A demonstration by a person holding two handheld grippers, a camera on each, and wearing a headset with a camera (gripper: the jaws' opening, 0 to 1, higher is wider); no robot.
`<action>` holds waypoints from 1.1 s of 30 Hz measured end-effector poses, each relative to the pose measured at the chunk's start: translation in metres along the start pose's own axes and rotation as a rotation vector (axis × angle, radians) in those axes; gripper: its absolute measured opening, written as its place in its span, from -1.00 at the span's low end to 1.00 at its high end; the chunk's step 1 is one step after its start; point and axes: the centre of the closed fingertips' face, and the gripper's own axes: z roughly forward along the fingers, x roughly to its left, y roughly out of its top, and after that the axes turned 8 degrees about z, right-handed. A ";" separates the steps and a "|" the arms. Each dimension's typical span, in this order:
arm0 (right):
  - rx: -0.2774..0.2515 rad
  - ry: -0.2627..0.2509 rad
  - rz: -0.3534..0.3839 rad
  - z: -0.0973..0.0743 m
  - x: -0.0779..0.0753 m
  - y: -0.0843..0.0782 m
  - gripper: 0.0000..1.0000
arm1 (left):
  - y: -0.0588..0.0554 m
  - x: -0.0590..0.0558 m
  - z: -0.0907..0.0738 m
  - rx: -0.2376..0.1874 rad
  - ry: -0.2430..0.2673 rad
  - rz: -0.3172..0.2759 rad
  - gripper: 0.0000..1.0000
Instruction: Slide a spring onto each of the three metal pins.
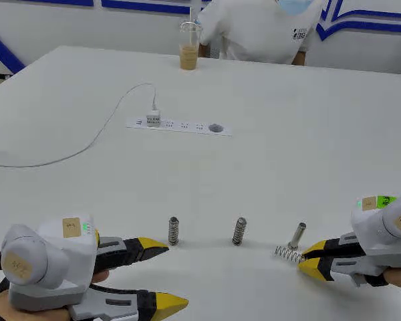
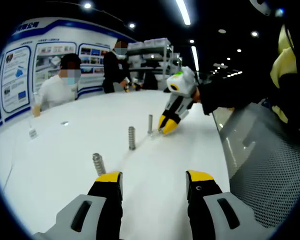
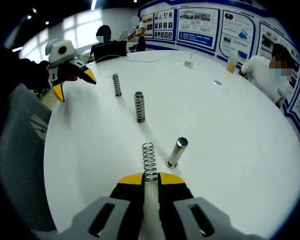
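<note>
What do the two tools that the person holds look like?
Both the left tool and the right tool have a rounded white and grey body, black jaws with yellow tips, a tan sticker and a small green light. The arm behind the right tool wears a dark sleeve.

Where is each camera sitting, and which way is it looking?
Head view: on the person's head, facing down at the table; left gripper and right gripper show.
Left gripper view: on the left gripper, facing along its open jaws toward the right gripper.
Right gripper view: on the right gripper, facing past its gripped spring toward the left gripper.
Shared: the gripper views face each other along the same three pins.
</note>
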 end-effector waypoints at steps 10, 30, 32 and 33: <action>-0.019 0.049 -0.085 -0.010 0.034 0.022 -0.78 | 0.007 -0.007 0.010 -0.005 -0.038 0.022 0.02; -0.026 0.158 -0.231 -0.006 0.087 0.058 -0.78 | 0.022 -0.010 0.025 -0.023 -0.075 0.067 -0.03; -0.028 0.170 -0.246 -0.005 0.092 0.062 -0.78 | 0.023 -0.010 0.025 -0.026 -0.077 0.070 -0.05; -0.028 0.174 -0.251 -0.005 0.094 0.063 -0.78 | 0.024 -0.011 0.026 -0.026 -0.078 0.072 -0.05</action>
